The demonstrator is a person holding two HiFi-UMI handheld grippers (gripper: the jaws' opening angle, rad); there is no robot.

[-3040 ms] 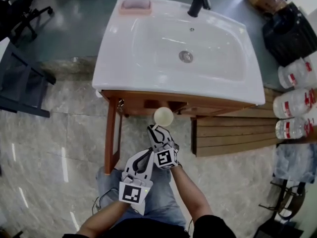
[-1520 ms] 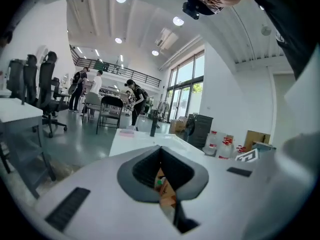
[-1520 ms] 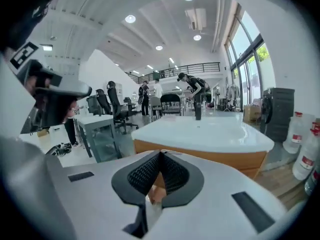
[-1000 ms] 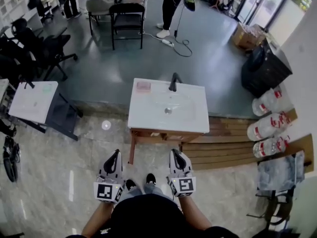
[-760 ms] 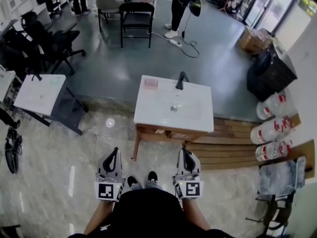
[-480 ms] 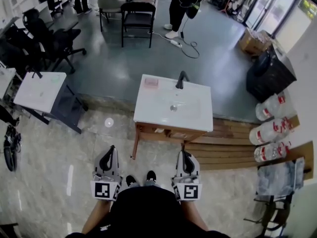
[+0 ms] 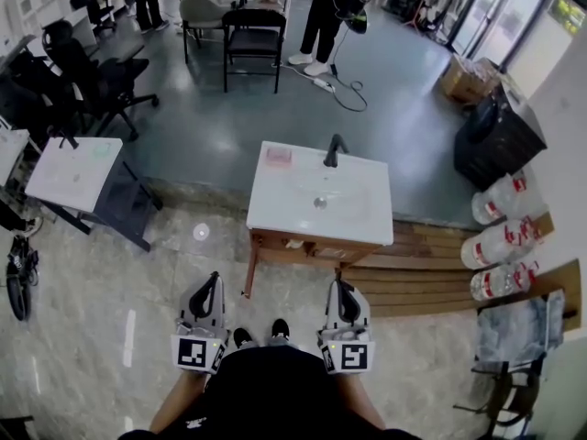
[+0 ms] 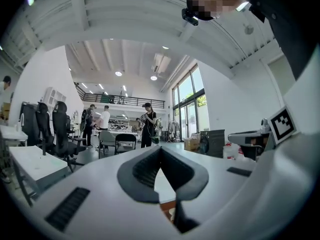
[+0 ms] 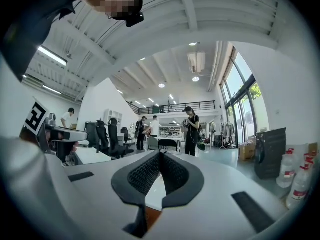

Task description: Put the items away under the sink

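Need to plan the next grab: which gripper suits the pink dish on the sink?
Left, probably: the pink dish sits on the sink's left back corner, the left gripper's side. The right gripper is equally shut and empty.

Water jugs [image 7: 495,242] (three) near black box [image 7: 500,140]

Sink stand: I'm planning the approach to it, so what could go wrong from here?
1. The left gripper and right gripper are both shut and empty; reaching for an item like this might just knock it.
2. The wooden platform beside the sink stand could catch a foot.
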